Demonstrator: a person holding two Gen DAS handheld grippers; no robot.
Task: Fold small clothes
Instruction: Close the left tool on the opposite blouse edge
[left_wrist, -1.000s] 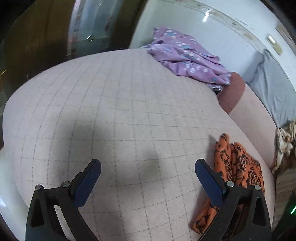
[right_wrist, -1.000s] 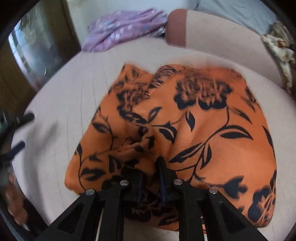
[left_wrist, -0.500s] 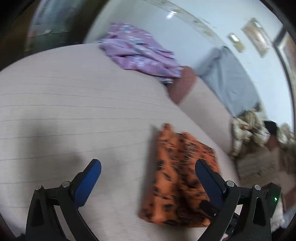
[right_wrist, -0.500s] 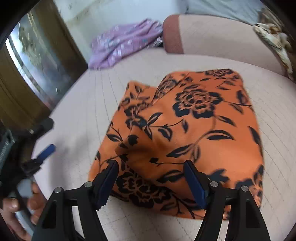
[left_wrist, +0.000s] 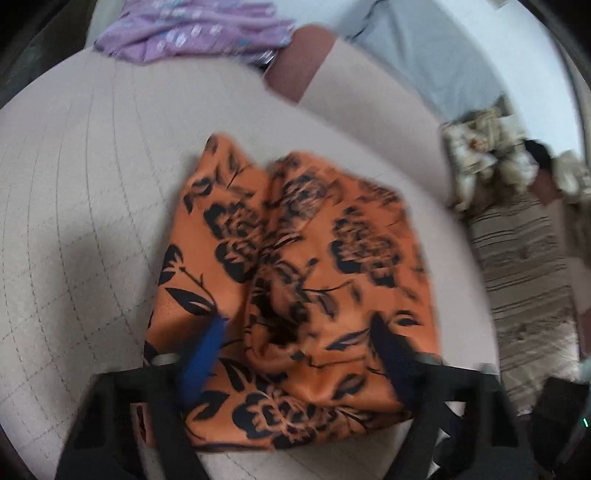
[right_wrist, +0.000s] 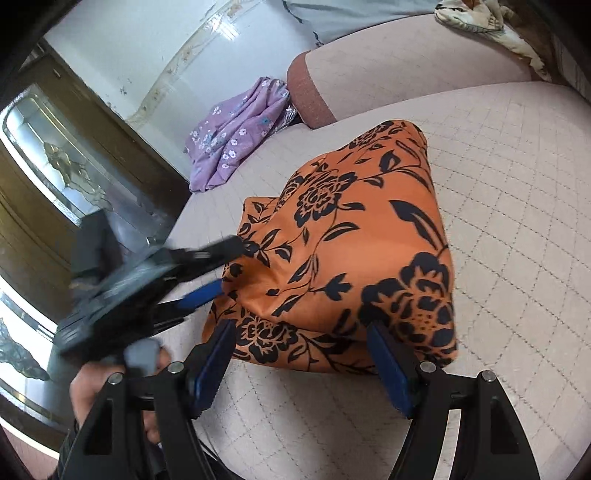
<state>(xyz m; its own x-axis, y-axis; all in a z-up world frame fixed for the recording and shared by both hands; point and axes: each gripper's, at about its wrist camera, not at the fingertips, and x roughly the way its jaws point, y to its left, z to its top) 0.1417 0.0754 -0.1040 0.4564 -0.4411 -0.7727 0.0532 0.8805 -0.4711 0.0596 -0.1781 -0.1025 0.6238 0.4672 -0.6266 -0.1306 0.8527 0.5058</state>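
Cloth first: from the left wrist, an orange garment with black flowers lay folded but rumpled on the quilted beige sofa seat, the left gripper just closing around its near fold, grip uncertain. From the right wrist, the right gripper stood wide, empty; a crumpled lilac floral garment waited unfolded.

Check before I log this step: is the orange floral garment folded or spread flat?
Folded. The orange floral garment lies as a compact, puffy bundle with doubled layers and rounded fold edges on the quilted cushion, not spread flat.
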